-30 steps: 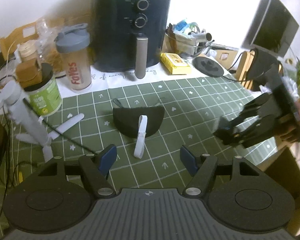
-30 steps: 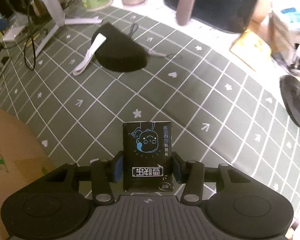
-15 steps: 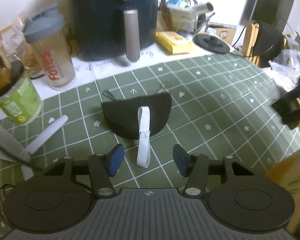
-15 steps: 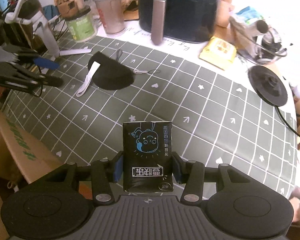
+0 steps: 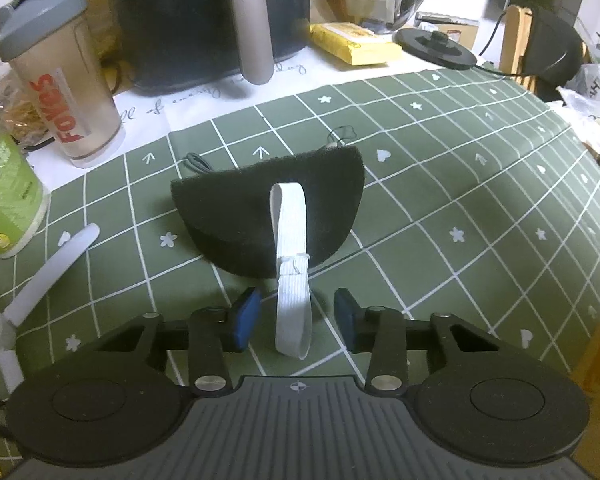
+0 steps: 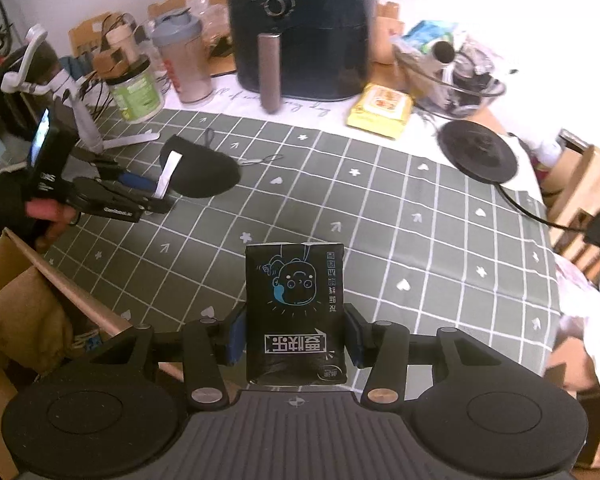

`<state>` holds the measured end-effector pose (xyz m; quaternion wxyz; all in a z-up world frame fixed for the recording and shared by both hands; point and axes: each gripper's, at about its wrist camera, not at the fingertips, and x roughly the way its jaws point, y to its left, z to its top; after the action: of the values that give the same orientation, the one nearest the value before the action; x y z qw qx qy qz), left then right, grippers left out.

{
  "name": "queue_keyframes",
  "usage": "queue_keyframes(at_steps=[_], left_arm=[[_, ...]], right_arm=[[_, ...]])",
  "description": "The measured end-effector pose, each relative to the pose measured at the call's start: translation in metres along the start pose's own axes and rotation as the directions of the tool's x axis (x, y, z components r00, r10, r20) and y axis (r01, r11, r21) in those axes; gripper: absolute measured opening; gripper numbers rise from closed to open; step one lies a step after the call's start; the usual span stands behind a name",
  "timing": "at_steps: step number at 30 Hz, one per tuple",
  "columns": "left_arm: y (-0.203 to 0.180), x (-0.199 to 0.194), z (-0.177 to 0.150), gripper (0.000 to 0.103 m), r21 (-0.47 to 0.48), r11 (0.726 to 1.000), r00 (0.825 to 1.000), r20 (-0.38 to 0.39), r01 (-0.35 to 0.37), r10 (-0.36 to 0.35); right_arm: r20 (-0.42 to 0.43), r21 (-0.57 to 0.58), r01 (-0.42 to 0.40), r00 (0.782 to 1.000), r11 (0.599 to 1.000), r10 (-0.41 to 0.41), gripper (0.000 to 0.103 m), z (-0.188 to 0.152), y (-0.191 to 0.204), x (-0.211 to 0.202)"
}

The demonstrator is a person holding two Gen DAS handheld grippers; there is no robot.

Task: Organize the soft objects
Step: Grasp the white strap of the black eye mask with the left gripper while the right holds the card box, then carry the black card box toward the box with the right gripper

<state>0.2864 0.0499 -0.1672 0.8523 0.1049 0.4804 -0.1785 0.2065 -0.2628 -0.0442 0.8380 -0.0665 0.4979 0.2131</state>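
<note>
A black half-moon soft pad (image 5: pixel 240 216) lies on the green checked tablecloth (image 5: pixel 460 184), with a white elastic strap (image 5: pixel 292 280) running off its near edge. My left gripper (image 5: pixel 296 316) is low over the cloth. Its jaws are closing with the strap's loop between the blue pads (image 5: pixel 246 314), and a gap still shows on both sides. In the right wrist view the left gripper (image 6: pixel 152 204) sits at the strap (image 6: pixel 166 174) of the same pad (image 6: pixel 204 176). My right gripper (image 6: pixel 296 334) is shut on a black tissue pack (image 6: pixel 296 300), held above the table's near side.
At the back stand a dark air fryer (image 5: pixel 204 20), a shaker bottle (image 5: pixel 60 80), a green jar (image 5: pixel 4 196), a yellow packet (image 5: pixel 354 42) and a black round base (image 5: pixel 436 46). A white tripod leg (image 5: pixel 52 268) lies left. An open cardboard box (image 6: pixel 20 300) sits below the table's left front edge.
My left gripper has come down close to the black pad and its jaws have narrowed around the white strap. My right gripper has lifted and drawn back with the tissue pack.
</note>
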Motion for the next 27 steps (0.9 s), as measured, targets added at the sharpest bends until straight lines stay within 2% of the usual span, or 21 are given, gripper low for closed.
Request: queue_keyframes(at_steps=[2, 4, 12, 18, 27], left_arm=[[-0.001, 0.004, -0.001, 0.033, 0.006, 1.0, 1.0, -0.006, -0.012, 0.012], [0.0, 0.004, -0.002, 0.015, 0.004, 1.0, 1.0, -0.004, -0.026, 0.026], [0.005, -0.012, -0.002, 0.014, -0.018, 0.999, 0.999, 0.019, -0.037, 0.037], [0.007, -0.031, -0.001, 0.014, -0.034, 0.999, 0.998, 0.053, -0.025, 0.027], [0.006, -0.068, -0.001, 0.014, -0.075, 0.997, 0.993, 0.113, -0.009, 0.018]], right_arm=[[0.008, 0.013, 0.014, 1.0, 1.0, -0.014, 0.051, -0.004, -0.001, -0.007], [0.011, 0.026, 0.022, 1.0, 0.999, -0.022, 0.051, -0.008, -0.002, -0.011], [0.026, 0.062, 0.032, 0.999, 0.998, -0.033, 0.051, -0.019, -0.003, -0.021], [0.053, 0.128, -0.022, 0.998, 0.992, 0.015, 0.051, -0.021, -0.005, -0.025], [0.073, 0.073, -0.021, 0.997, 0.997, 0.016, 0.051, -0.017, 0.007, -0.033]])
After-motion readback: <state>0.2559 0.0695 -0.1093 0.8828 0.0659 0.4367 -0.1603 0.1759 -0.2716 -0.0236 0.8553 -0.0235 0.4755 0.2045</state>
